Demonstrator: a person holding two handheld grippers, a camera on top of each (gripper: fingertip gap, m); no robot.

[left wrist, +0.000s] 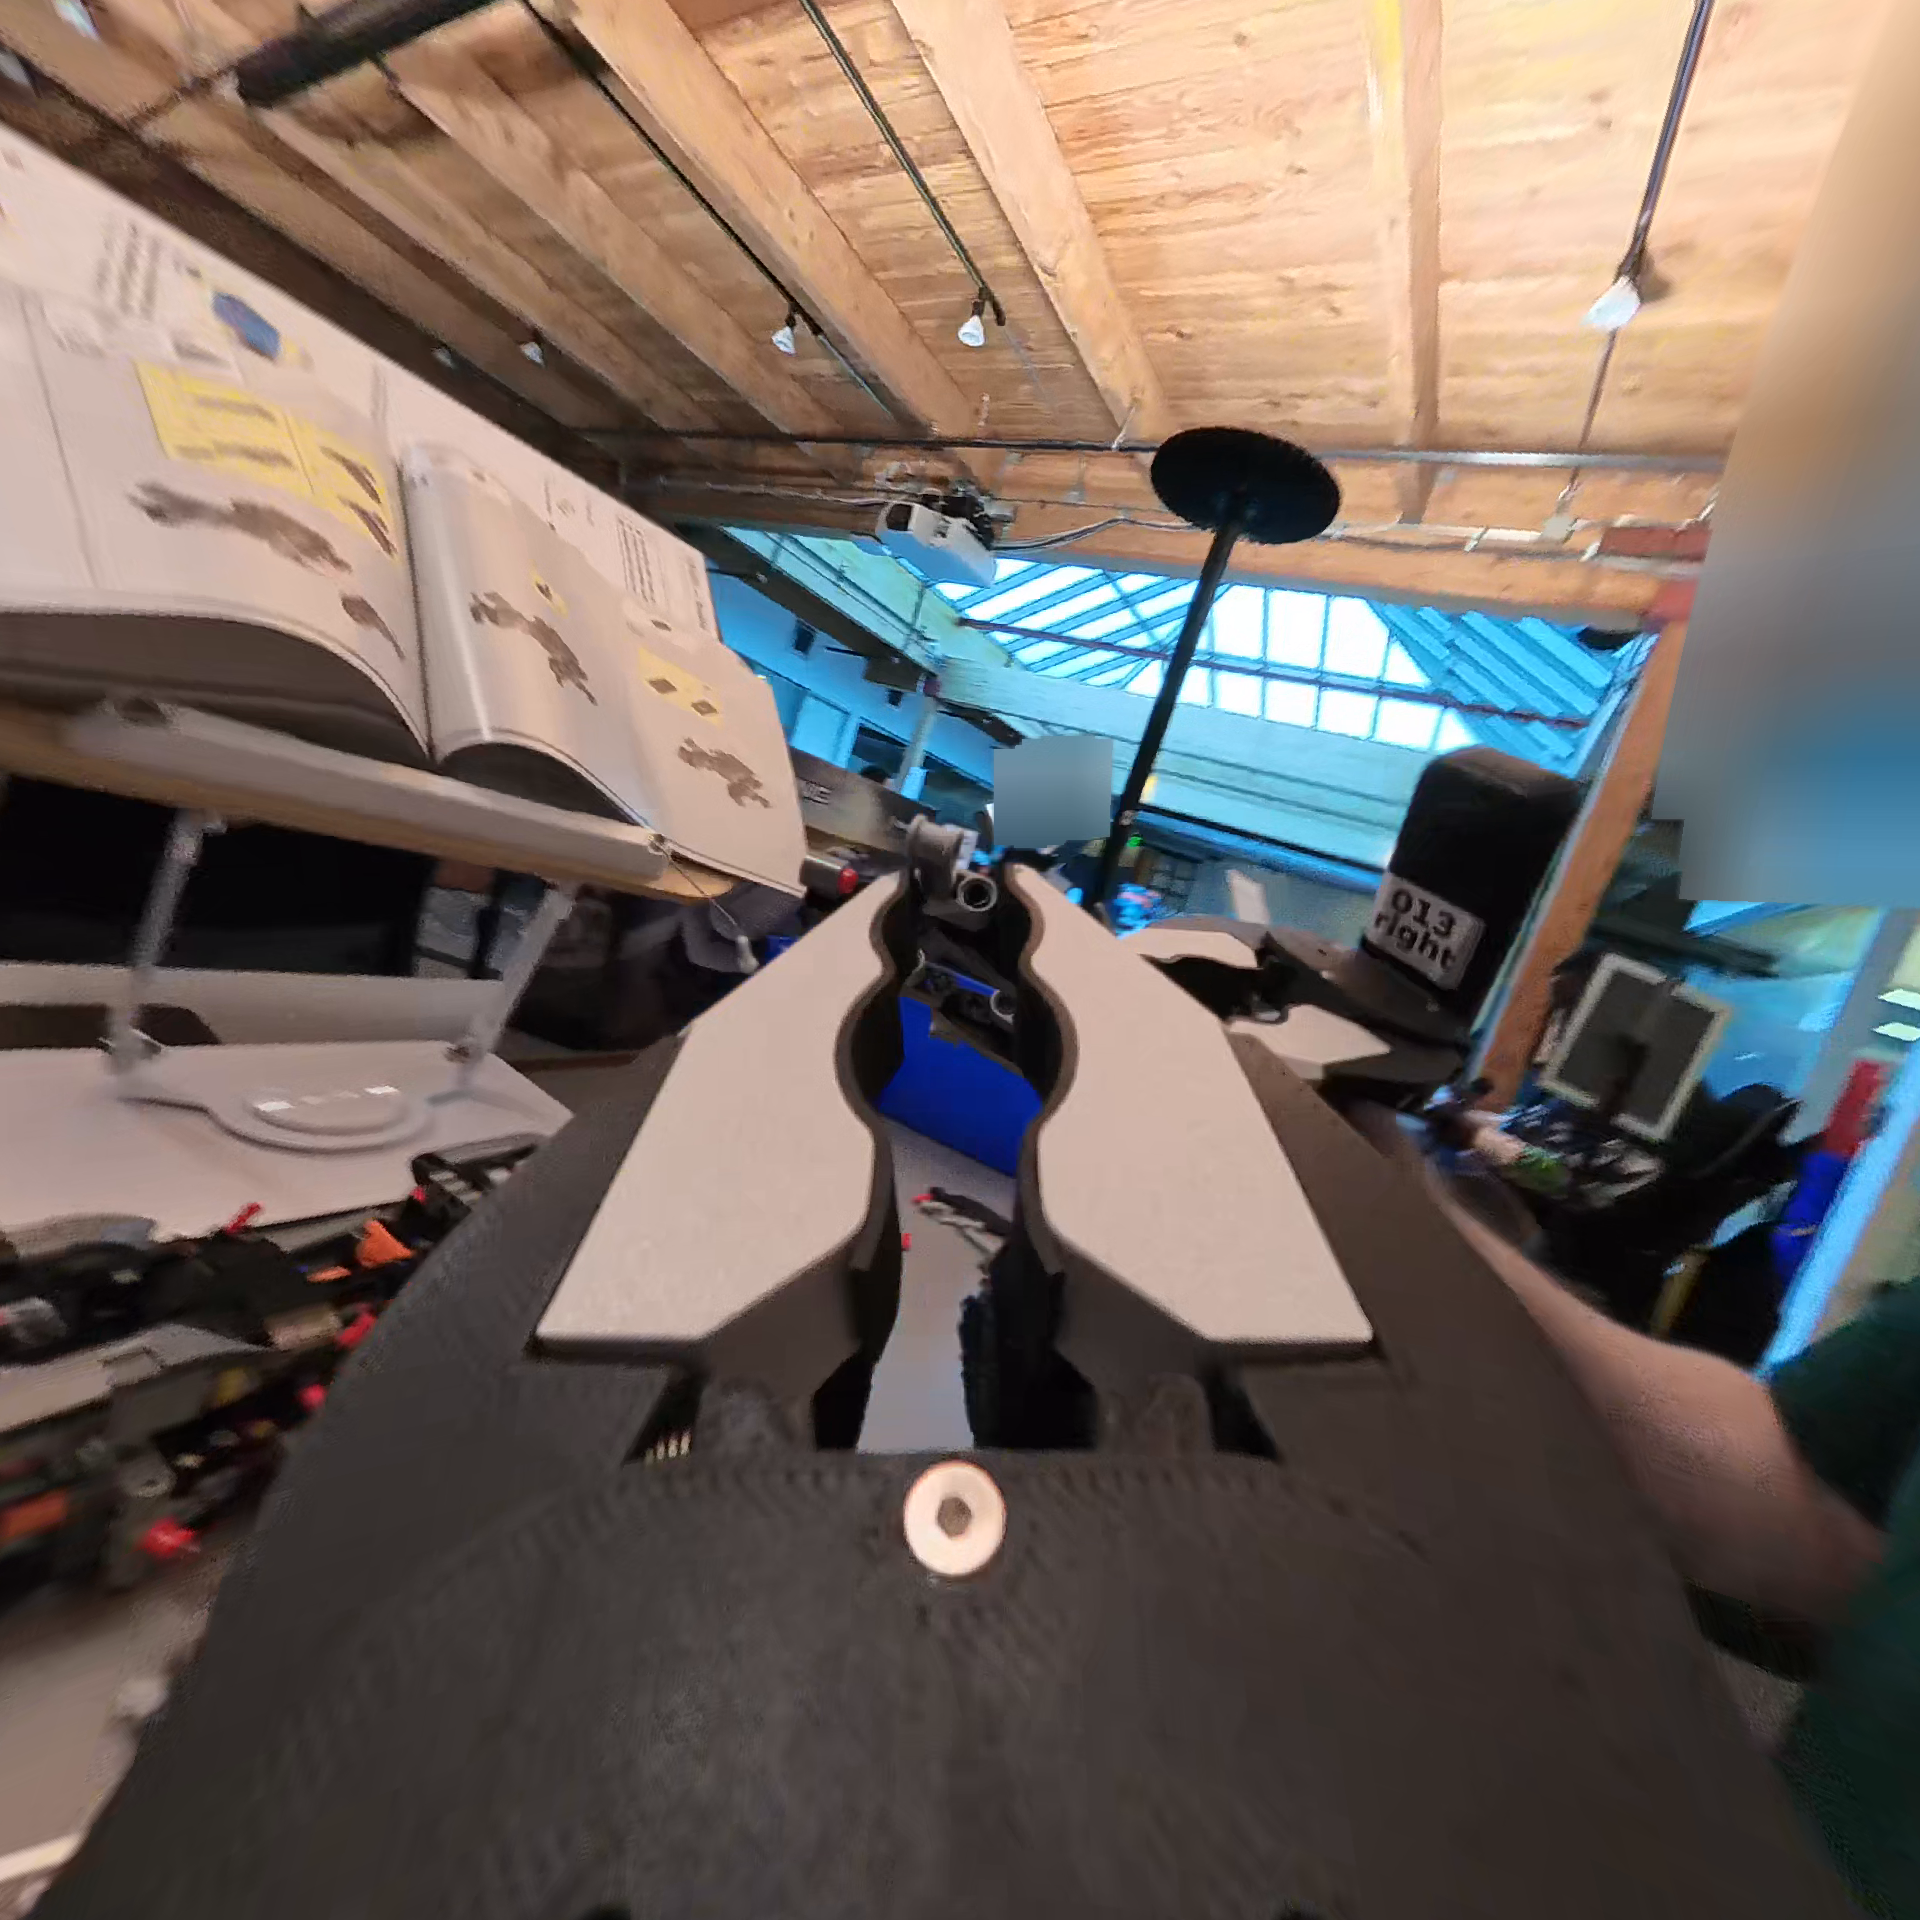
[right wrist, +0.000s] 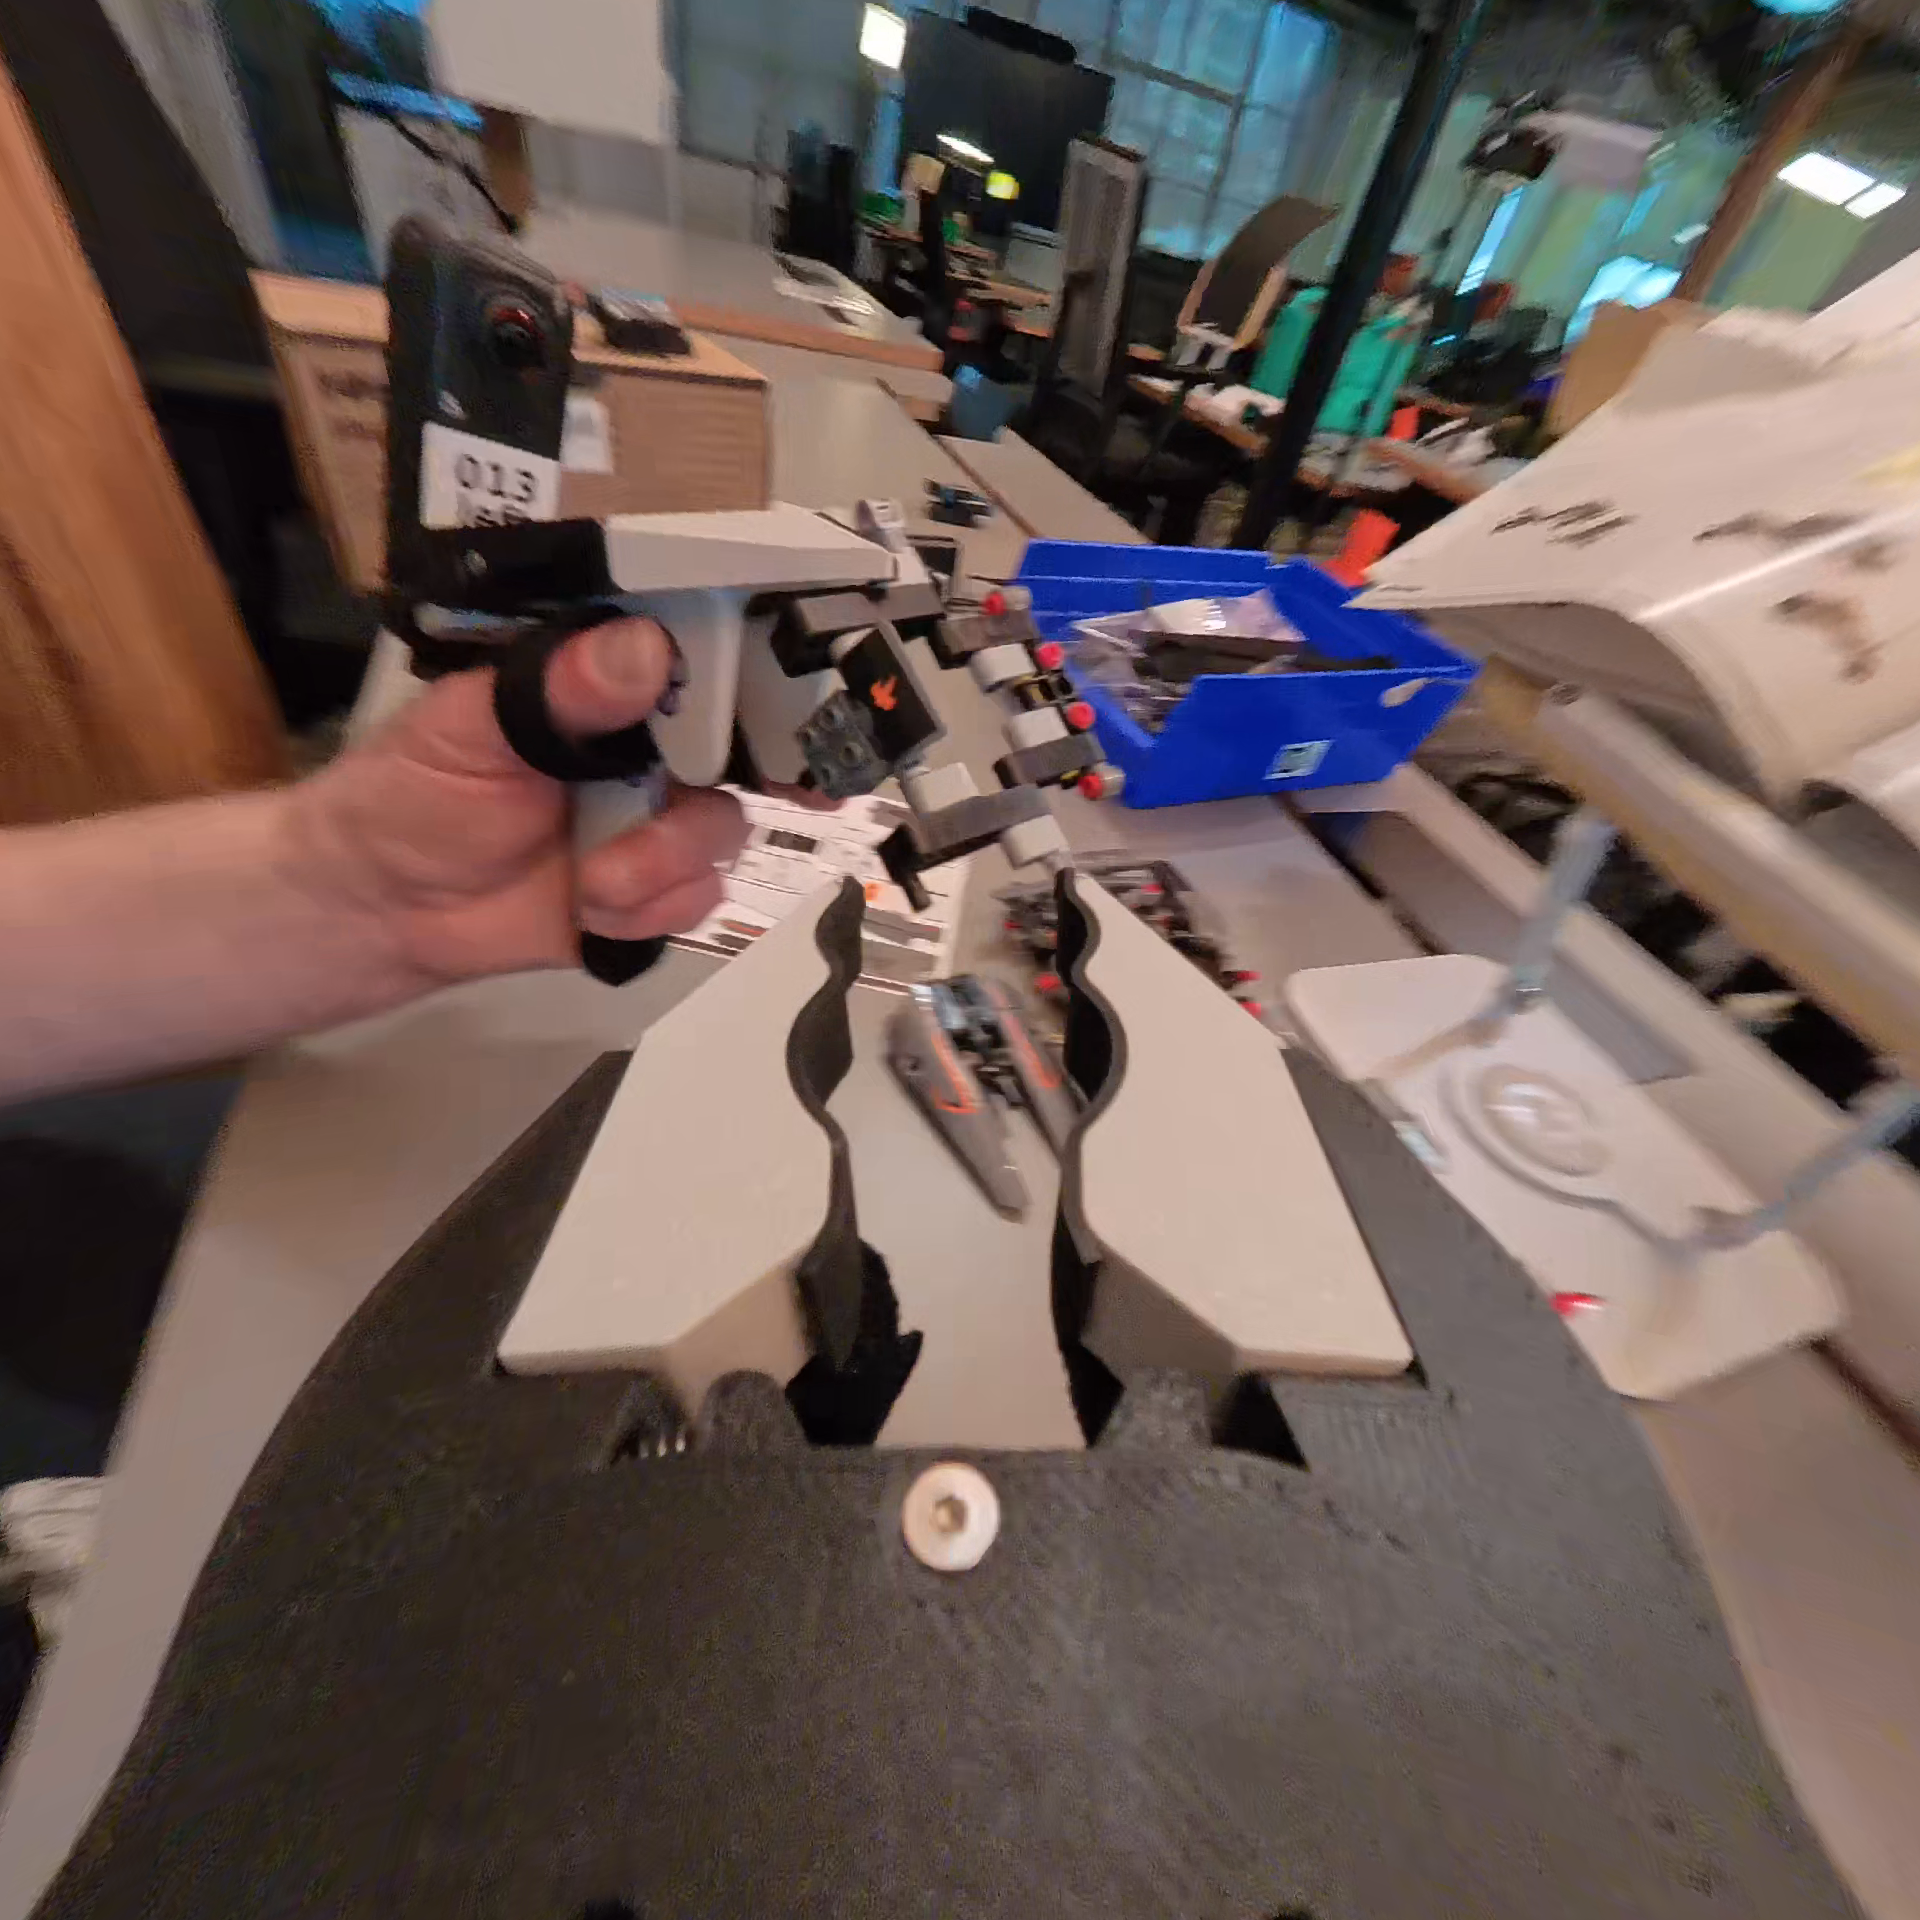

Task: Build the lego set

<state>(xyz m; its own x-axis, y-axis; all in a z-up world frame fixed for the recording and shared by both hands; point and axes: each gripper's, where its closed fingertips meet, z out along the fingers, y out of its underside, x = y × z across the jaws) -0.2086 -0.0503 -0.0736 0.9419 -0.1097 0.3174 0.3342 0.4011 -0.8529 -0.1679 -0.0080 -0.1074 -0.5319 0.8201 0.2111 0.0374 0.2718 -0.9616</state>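
My left gripper (left wrist: 954, 883) is shut on a long black and grey lego assembly (left wrist: 961, 894) and holds it in the air. In the right wrist view a hand holds this left gripper (right wrist: 883, 623) at the left. The assembly (right wrist: 997, 727) hangs from it in a curved chain with red pins. My right gripper (right wrist: 961, 894) is open and empty, its tips just below the chain's lower end. It also shows in the left wrist view (left wrist: 1226, 977) at the right. A grey and orange lego piece (right wrist: 977, 1081) lies on the table between my right fingers.
A blue bin (right wrist: 1247, 675) with bagged parts stands behind the assembly. An open instruction book (left wrist: 416, 623) rests on a stand (right wrist: 1538, 1143) at the right of the table. Loose lego parts (left wrist: 208, 1309) and a printed sheet (right wrist: 800, 862) lie on the grey table (right wrist: 416, 1122). Across from one pair of fingers to the other is roughly 7 cm.
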